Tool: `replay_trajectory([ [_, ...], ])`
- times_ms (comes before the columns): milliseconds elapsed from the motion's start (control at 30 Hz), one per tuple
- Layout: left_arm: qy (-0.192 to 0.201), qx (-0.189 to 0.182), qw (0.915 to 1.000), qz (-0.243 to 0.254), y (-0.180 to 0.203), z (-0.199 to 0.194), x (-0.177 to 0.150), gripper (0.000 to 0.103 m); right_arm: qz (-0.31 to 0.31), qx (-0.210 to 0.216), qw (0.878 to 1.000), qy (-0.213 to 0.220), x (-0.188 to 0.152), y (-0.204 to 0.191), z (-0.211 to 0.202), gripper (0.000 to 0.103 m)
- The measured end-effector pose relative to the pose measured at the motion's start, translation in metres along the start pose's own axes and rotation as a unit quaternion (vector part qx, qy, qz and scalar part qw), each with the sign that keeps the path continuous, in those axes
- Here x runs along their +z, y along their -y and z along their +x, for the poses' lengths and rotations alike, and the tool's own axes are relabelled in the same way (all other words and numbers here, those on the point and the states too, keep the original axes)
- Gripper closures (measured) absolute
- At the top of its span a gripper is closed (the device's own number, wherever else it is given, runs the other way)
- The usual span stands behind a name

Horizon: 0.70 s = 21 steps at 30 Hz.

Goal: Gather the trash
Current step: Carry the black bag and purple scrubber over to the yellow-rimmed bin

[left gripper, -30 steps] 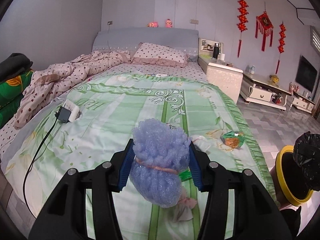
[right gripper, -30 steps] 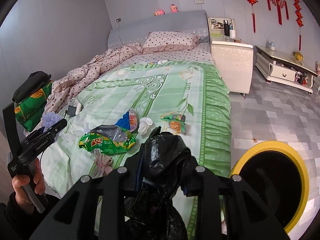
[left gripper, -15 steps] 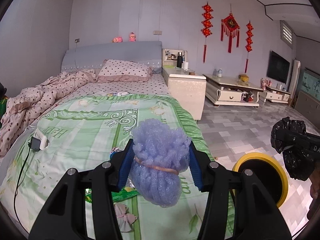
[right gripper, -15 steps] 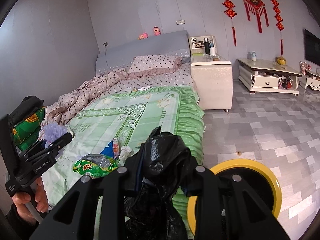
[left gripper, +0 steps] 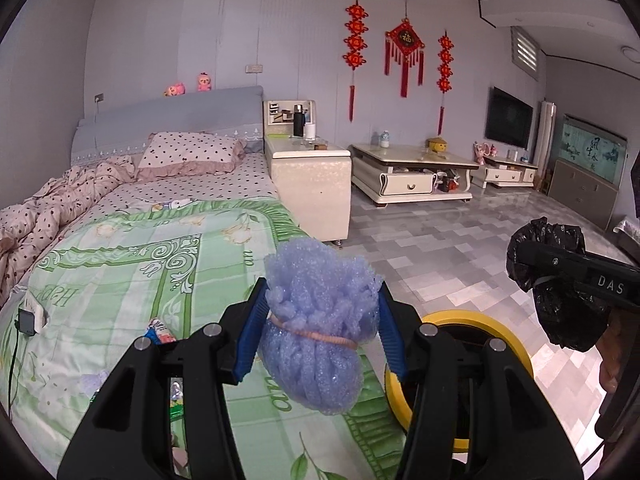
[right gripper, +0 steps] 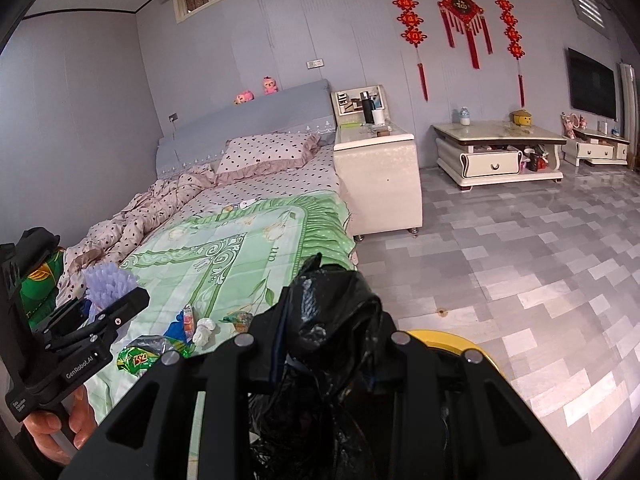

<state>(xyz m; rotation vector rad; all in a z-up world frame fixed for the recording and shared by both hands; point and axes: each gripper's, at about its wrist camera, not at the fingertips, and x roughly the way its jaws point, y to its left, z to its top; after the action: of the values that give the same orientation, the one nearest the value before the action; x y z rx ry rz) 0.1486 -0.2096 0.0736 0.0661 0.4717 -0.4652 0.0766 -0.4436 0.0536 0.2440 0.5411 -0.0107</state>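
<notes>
Left hand-held gripper (left gripper: 320,332) grips foam wad (left gripper: 316,320) above bed (left gripper: 120,280), yellow bin (left gripper: 516,356) nr.

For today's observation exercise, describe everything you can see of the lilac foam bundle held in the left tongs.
The lilac foam bundle is a soft wad of bubbly, net-like foam sheet, gathered and cinched around its middle by a tan rubber band. Its frilly top flares above the band; a rounded lump hangs below. It sits upright between the blue pads of the left tongs, which press on both its sides. It is held in the air, over the edge of the green floral bedspread, touching nothing else.
</notes>
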Motion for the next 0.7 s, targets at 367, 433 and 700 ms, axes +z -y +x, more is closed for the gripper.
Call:
replay_trajectory([
  [367,-0.036,-0.046,0.9979,0.026,0.067,0.053,-0.010,0.054,0.035,-0.034,0.999,-0.011,-0.006,0.053,0.015,0.076],
  [433,-0.042,-0.051,0.9974,0.031,0.075,0.063,-0.015,0.054,0.043,-0.037,0.998,-0.016,-0.009,0.062,0.020,0.076],
  [700,-0.088,-0.073,0.9927,0.038,0.098,0.106,-0.046,0.053,0.075,-0.048,0.995,-0.046,-0.025,0.096,0.046,0.076],
])
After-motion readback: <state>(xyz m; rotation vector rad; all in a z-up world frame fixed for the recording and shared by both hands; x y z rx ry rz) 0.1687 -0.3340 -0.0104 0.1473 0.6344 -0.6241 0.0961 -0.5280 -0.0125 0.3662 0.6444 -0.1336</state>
